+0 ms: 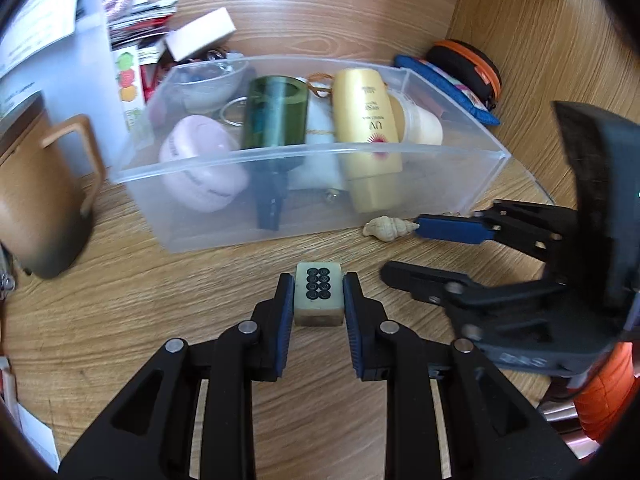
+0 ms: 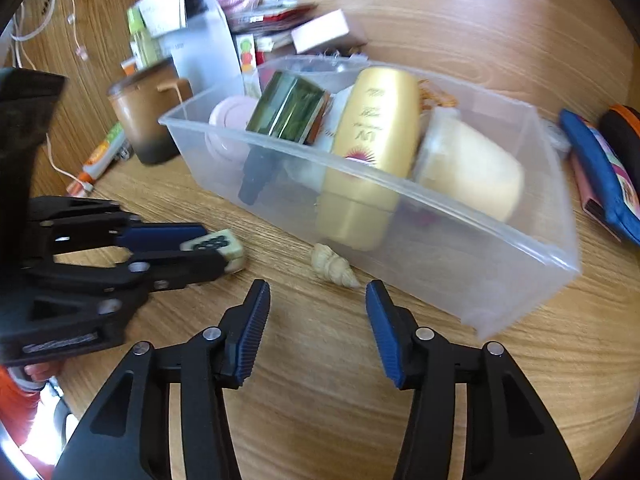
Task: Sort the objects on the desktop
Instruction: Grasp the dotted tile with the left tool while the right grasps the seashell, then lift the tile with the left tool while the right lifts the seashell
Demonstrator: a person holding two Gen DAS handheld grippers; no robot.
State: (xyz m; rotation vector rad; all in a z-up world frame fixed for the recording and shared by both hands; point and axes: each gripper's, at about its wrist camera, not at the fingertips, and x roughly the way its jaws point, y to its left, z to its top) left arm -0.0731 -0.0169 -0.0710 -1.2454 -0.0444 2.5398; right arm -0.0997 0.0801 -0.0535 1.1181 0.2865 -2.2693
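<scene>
My left gripper [image 1: 319, 289] is shut on a mahjong tile [image 1: 319, 298] with black circles, low over the wooden desk; the tile also shows in the right wrist view [image 2: 216, 246]. A small seashell [image 1: 386, 228] lies on the desk in front of a clear plastic bin [image 1: 304, 154]. My right gripper [image 2: 318, 296] is open and empty, its fingers either side of the seashell [image 2: 334, 268] and just short of it. The bin [image 2: 520, 264] holds a yellow sunscreen tube [image 1: 366, 128], a green bottle [image 1: 276, 120], a pink case [image 1: 200, 160] and a cream jar [image 2: 468, 168].
A brown mug [image 1: 44, 196] stands left of the bin. Papers and packets [image 1: 136, 24] pile up behind it. A blue pouch [image 1: 448, 88] and a black-orange case [image 1: 468, 64] lie at the right. A wooden wall [image 1: 540, 40] rises at the back right.
</scene>
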